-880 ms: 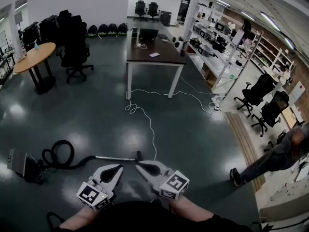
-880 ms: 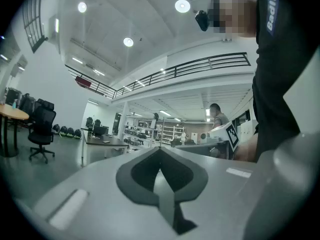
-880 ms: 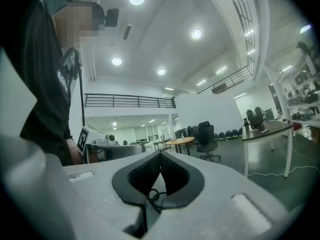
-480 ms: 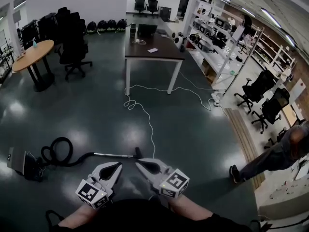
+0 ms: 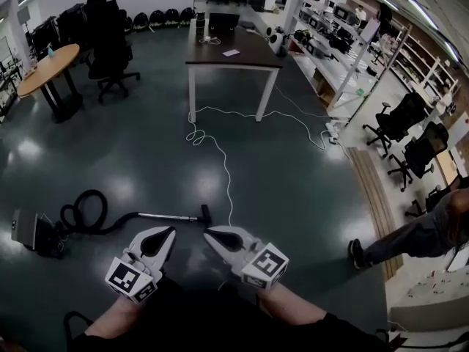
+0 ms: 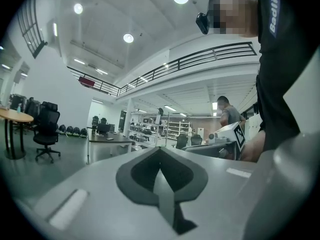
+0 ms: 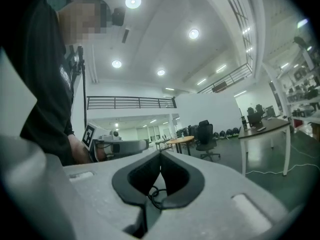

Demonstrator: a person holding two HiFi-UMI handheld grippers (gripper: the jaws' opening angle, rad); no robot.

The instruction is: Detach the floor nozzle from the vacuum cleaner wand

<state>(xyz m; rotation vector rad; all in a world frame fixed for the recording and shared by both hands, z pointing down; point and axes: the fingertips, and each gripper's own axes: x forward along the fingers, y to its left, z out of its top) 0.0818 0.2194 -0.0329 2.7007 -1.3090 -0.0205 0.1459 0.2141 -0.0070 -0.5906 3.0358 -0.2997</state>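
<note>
The vacuum cleaner lies on the dark floor at the head view's lower left. Its body [image 5: 29, 235] is at the far left, its black hose [image 5: 84, 213] is coiled beside it, and the thin metal wand [image 5: 165, 216] runs right to the small black floor nozzle [image 5: 204, 213]. My left gripper [image 5: 170, 230] and right gripper [image 5: 207, 232] are held side by side just on the near side of the wand and nozzle, touching neither. Both are shut and empty, as the left gripper [image 6: 160, 149] and right gripper [image 7: 160, 154] show in their own views.
A white cable [image 5: 222, 160] snakes from the dark table [image 5: 233, 50] toward the nozzle. A round wooden table [image 5: 45, 75] and black office chairs [image 5: 110, 64] stand at the back left. Shelving [image 5: 344, 42] lines the right, where a person [image 5: 418, 233] stands.
The head view has tipped down a little, so the table and vacuum sit higher in the picture. Both grippers stay shut and side by side, in about the same place relative to the nozzle.
</note>
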